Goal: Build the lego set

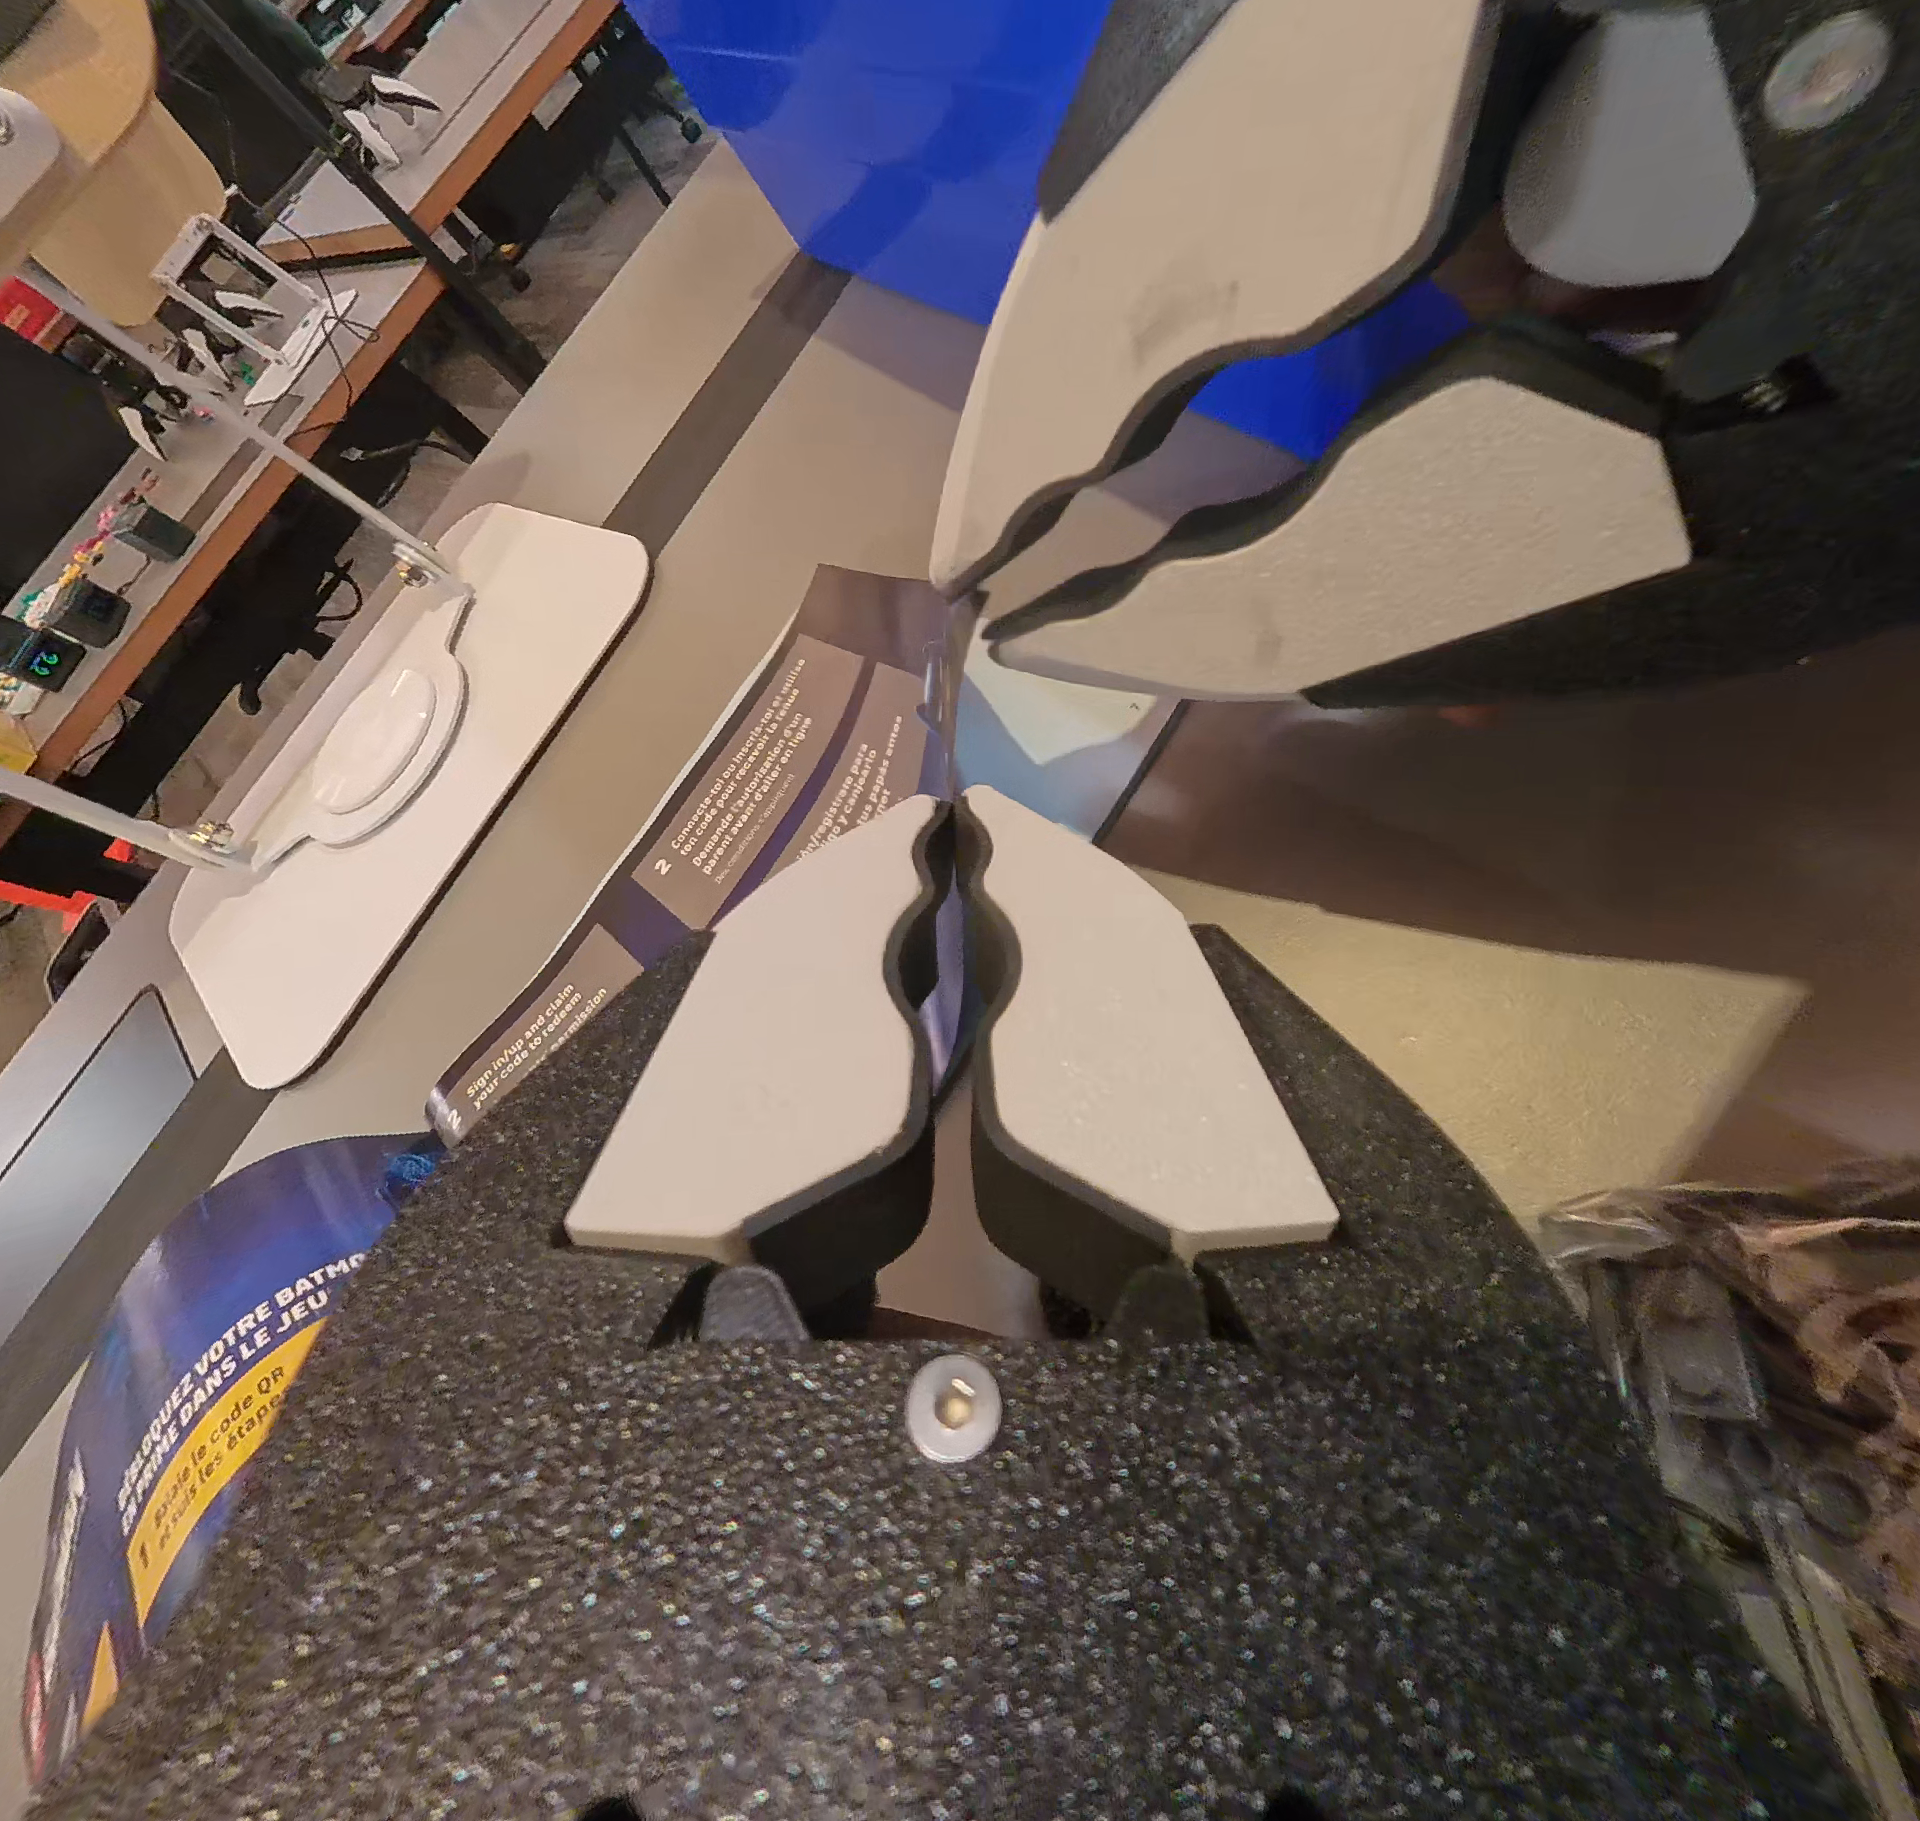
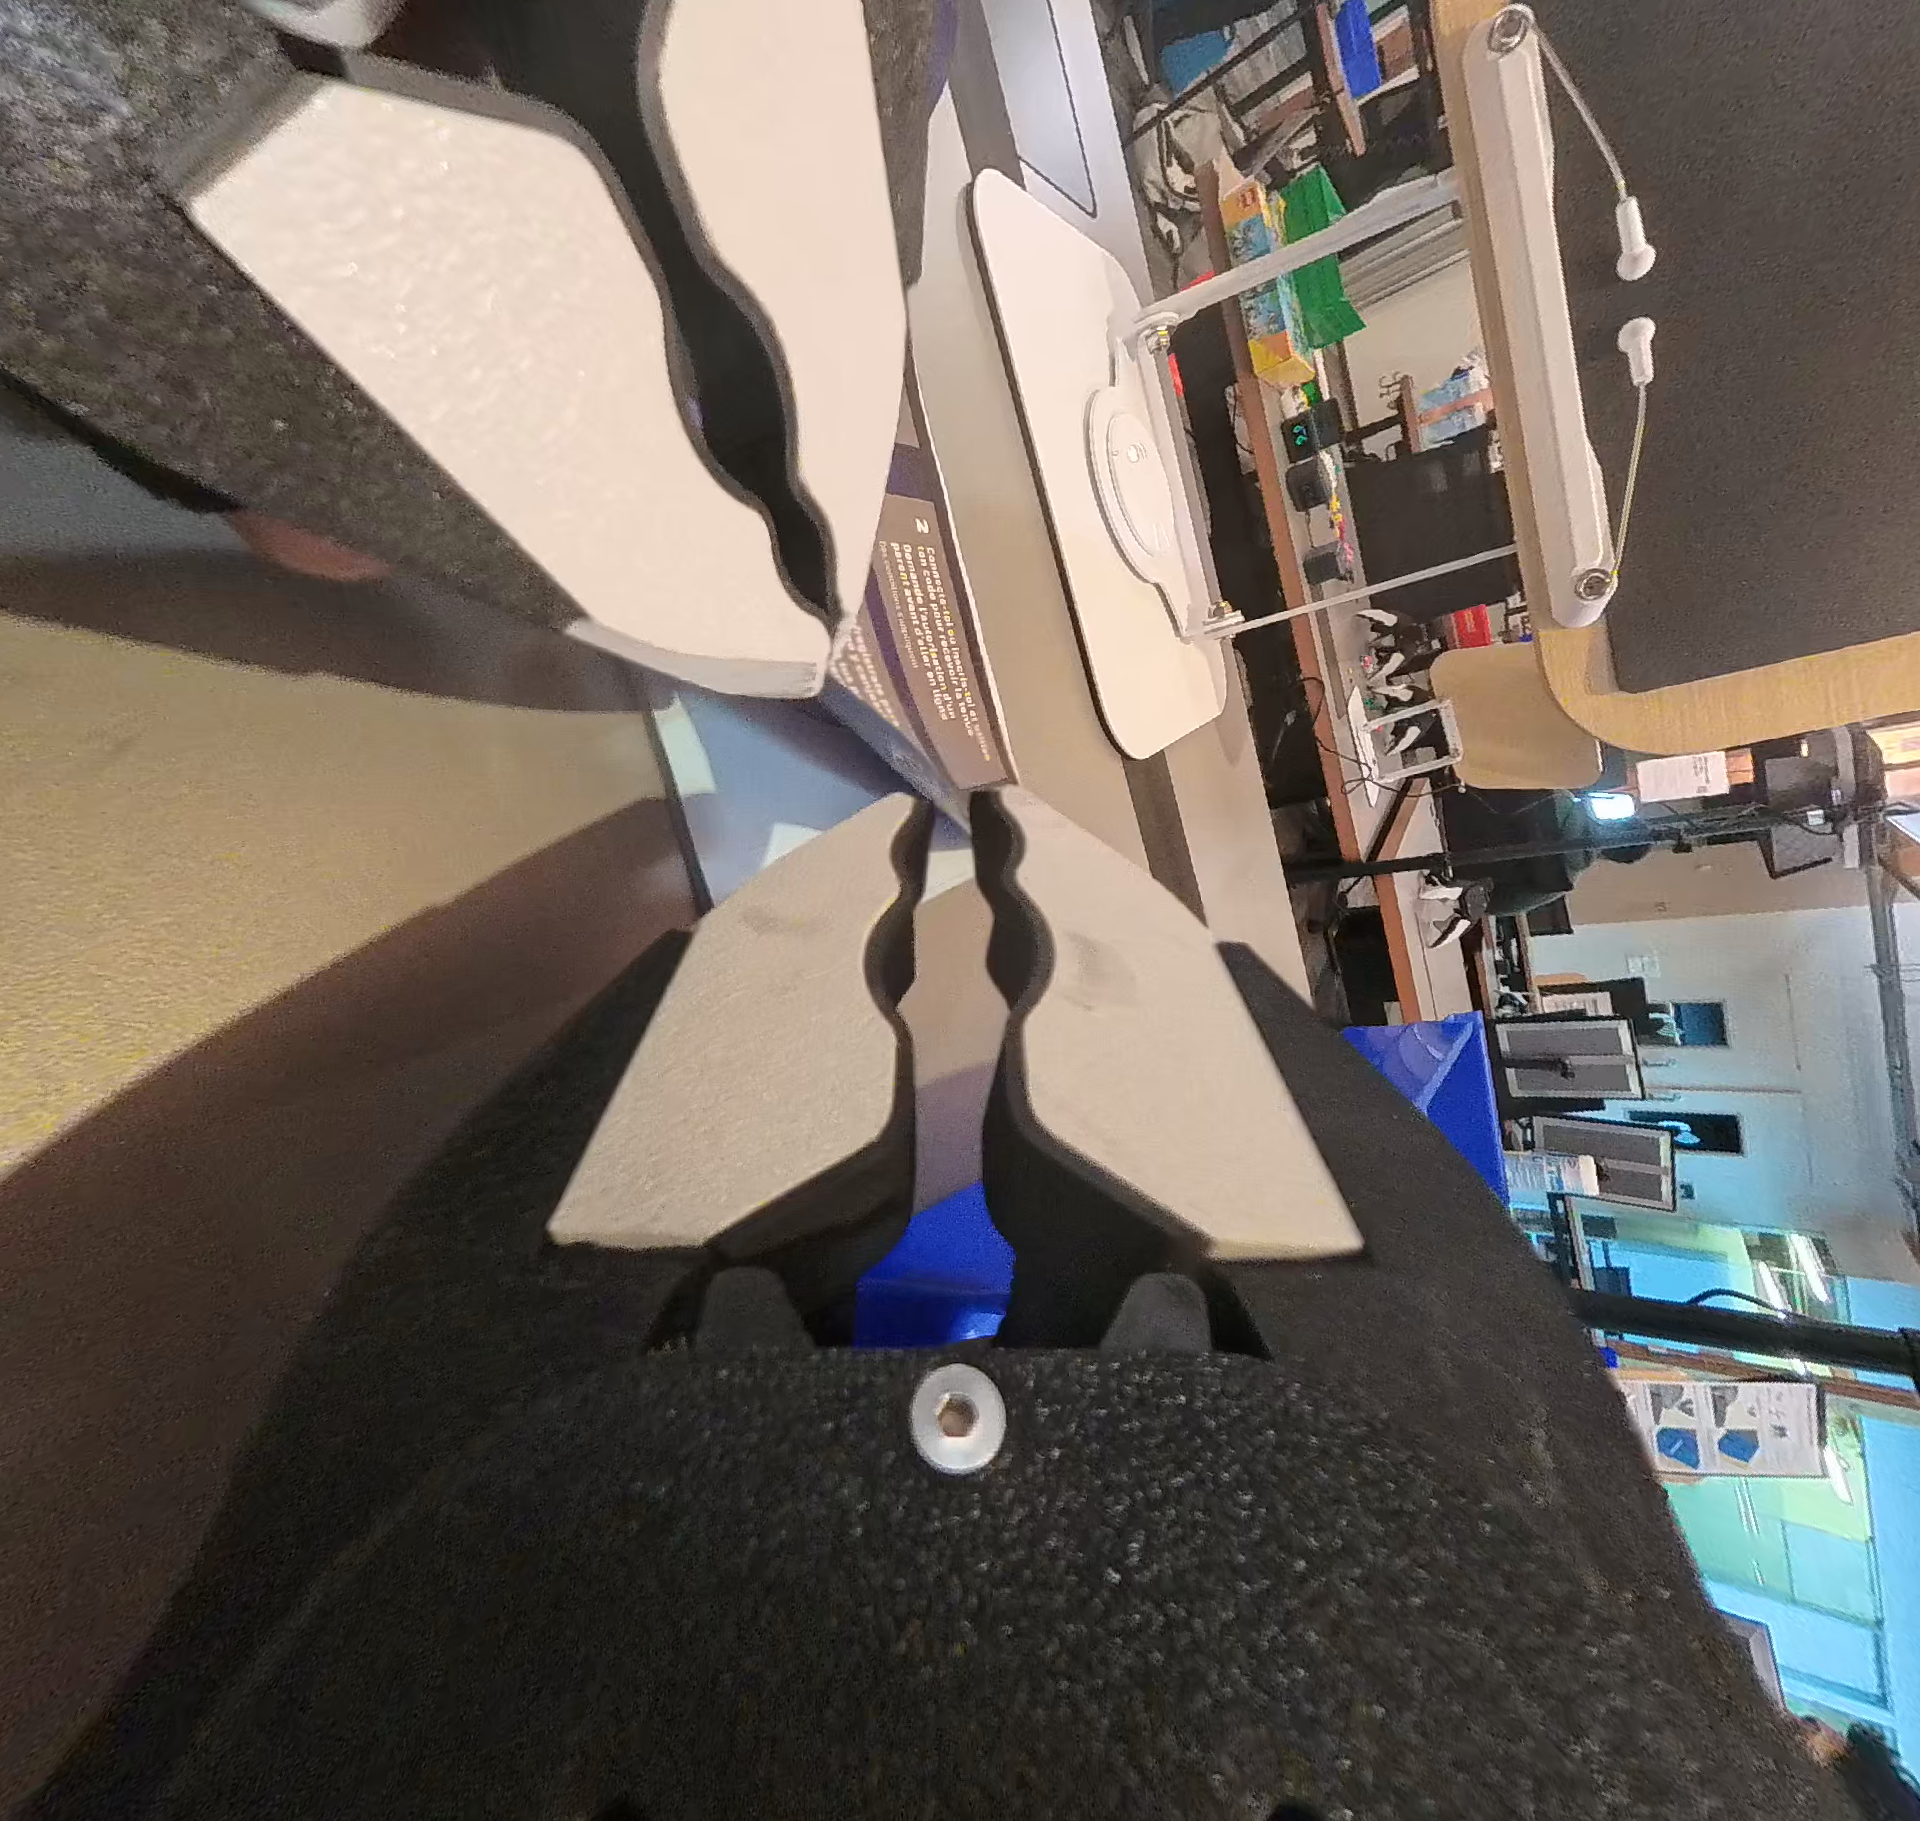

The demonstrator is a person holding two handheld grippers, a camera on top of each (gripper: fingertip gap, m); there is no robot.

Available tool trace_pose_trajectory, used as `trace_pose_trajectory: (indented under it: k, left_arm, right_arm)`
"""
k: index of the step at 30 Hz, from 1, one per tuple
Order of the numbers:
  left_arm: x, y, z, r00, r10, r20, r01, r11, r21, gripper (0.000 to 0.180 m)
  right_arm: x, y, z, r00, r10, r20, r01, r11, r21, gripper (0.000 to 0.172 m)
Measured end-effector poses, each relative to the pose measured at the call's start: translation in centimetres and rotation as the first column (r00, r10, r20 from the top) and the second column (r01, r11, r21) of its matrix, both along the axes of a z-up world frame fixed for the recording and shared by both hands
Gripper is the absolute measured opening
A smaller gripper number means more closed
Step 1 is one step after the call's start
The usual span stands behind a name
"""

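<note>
Grey desk surface (image 1: 582, 421) runs under everything, with a dark strip across it. Deep blue plastic bin (image 1: 883, 88) stands at the far end of it. Flat white rounded-corner base plate (image 1: 416, 784) with a white stand on it lies to the side, apart from your grippers.

Between your two grippers: a dark purple-and-grey printed paper booklet (image 1: 748, 795) with white lettering, held up off the desk, its fold edge pointing away from the left wrist camera. One end of the leaflet curves down past the left gripper's black body, showing a yellow patch.

Your left gripper (image 1: 954, 815): clenched on the booklet. The sheet runs through the slot between the grey pads (image 1: 831, 992), and the tips press together on it.

Your right gripper (image 2: 948, 815): released, a narrow gap shows between its pads (image 2: 1143, 1044). The booklet's edge sits at the tips, in or just ahead of the gap; you cannot tell if either pad touches it. In the left wrist view its tips (image 1: 971, 602) hover at the booklet's top edge, slightly parted.

Crumpled clear plastic bag (image 1: 1766, 1272) with dark pieces lies at the right edge, blurred.
</note>
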State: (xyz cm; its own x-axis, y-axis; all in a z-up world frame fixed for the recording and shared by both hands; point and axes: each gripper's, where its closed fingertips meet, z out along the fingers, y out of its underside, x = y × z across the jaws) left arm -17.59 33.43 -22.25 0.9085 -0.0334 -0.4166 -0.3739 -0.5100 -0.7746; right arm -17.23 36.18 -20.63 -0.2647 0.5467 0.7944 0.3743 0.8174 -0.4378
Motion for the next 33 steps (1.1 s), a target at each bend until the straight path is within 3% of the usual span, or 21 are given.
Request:
trace_pose_trajectory:
  k: [6,13,22,29,33]
  left_arm:
    - [-1.1,-0.2,0.9,0.995,0.043,0.091,-0.048,0.997,0.057,0.0]
    - [-2.6,-0.7,2.0,0.964,0.086,0.25,-0.119,0.986,0.119,0.0]
    - [-3.9,-1.5,3.1,0.934,0.117,0.339,-0.189,0.963,0.19,0.0]
    - [-5.7,-3.9,5.2,0.87,0.142,0.472,-0.312,0.9,0.305,0.0]
    - [-7.4,-6.6,7.3,0.855,0.193,0.482,-0.399,0.838,0.372,0.0]
  right_arm:
    - [-0.2,0.1,1.0,0.998,-0.029,-0.062,0.027,0.999,-0.027,0.03]
    - [0.0,-1.4,1.0,0.992,-0.023,-0.12,0.015,0.998,-0.062,0.03]
    - [0.5,-3.0,-1.3,0.996,0.019,-0.093,-0.035,0.984,-0.176,0.03]
    - [0.5,-3.1,-1.9,0.996,0.036,-0.076,-0.047,0.986,-0.16,0.03]
    - [0.5,-3.3,-2.3,0.997,0.047,-0.063,-0.054,0.991,-0.123,0.029]
